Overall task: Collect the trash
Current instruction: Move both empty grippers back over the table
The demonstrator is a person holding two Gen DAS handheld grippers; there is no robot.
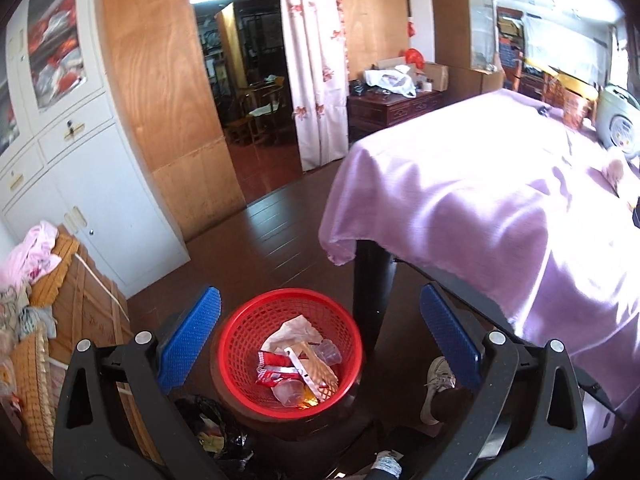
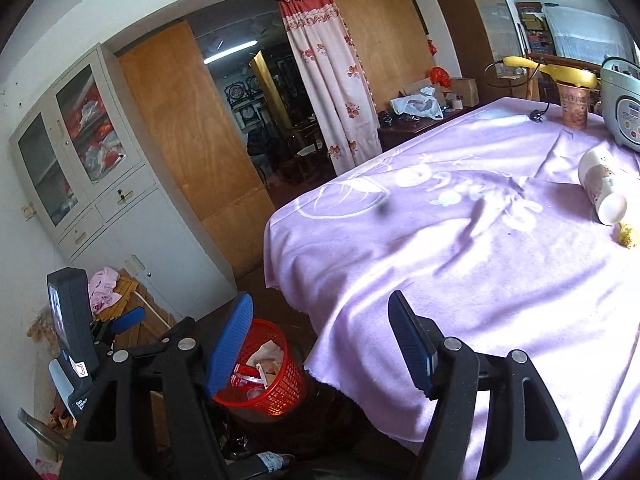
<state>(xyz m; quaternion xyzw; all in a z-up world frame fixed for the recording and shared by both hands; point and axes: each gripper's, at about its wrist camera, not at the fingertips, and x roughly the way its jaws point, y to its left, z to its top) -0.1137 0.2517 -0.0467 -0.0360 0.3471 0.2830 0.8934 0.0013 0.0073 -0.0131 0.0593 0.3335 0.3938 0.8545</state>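
Red mesh basket (image 1: 289, 347) sat on floor beside dark table leg (image 1: 370, 292), holding crumpled paper (image 1: 294, 330), red wrappers (image 1: 272, 370), clear plastic cups (image 1: 289, 391). Left gripper (image 1: 320, 340) hung above it, jaws spread, empty. Right gripper (image 2: 322, 344) also spread, empty, over lilac tablecloth (image 2: 460, 240) edge. Tipped paper cup (image 2: 600, 186) lay on cloth far right, yellow crumb (image 2: 627, 235) just beside its mouth.

A red mesh basket (image 1: 289, 346) sits at six o'clock; a lilac cloth with white drawings (image 2: 472, 216) spreads toward three; a white curtain with red flowers (image 2: 332, 80) hangs at twelve.
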